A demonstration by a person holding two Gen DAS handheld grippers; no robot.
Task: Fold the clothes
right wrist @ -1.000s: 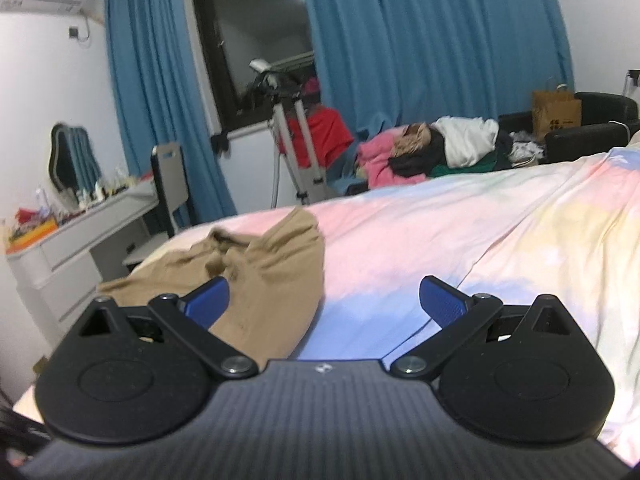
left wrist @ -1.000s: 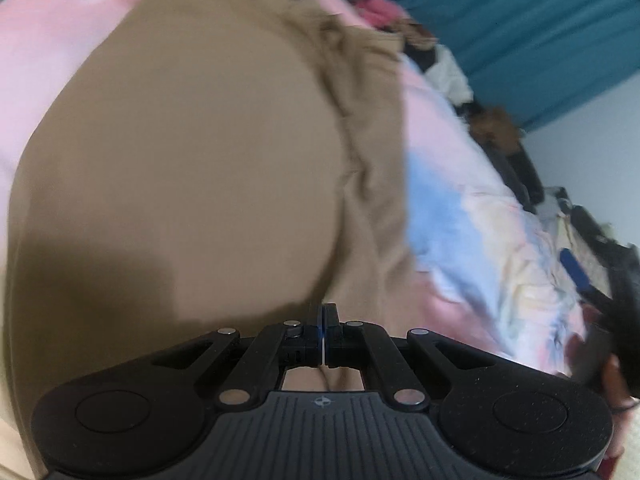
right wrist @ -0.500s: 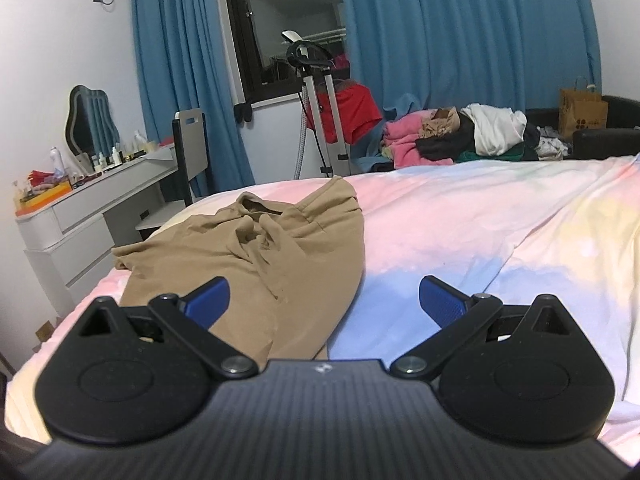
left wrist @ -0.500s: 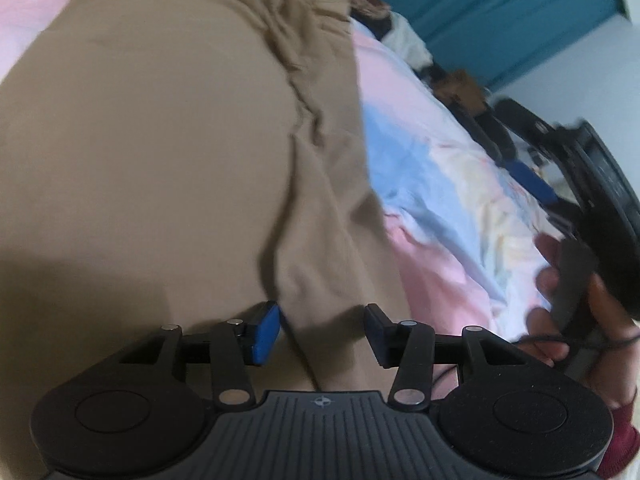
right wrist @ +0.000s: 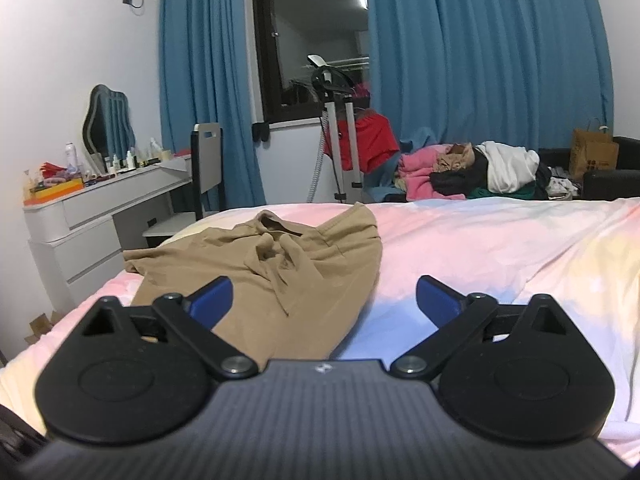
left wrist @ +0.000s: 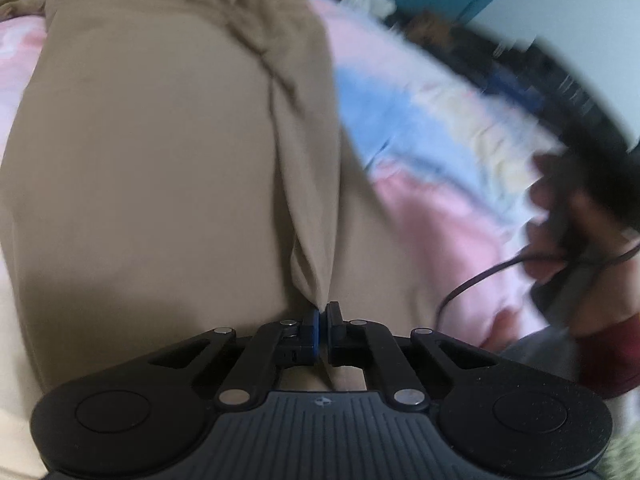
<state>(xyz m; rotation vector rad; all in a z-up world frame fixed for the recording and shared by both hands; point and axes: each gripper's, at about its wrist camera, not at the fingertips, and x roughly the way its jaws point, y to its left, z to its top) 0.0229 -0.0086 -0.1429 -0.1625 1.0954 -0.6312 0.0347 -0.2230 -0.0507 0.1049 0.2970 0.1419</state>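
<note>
While pinched on a ridge of tan trousers (left wrist: 168, 152) atop bed (left wrist: 432, 200): left gripper (left wrist: 323, 322) jaws; right gripper (right wrist: 323, 300) jaws wide, empty.

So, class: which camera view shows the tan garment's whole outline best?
The right wrist view: the tan garment lies spread on the pastel bedsheet, edges visible. The left wrist view is close and blurred, showing mostly a fold pinched in the left tool.
</note>
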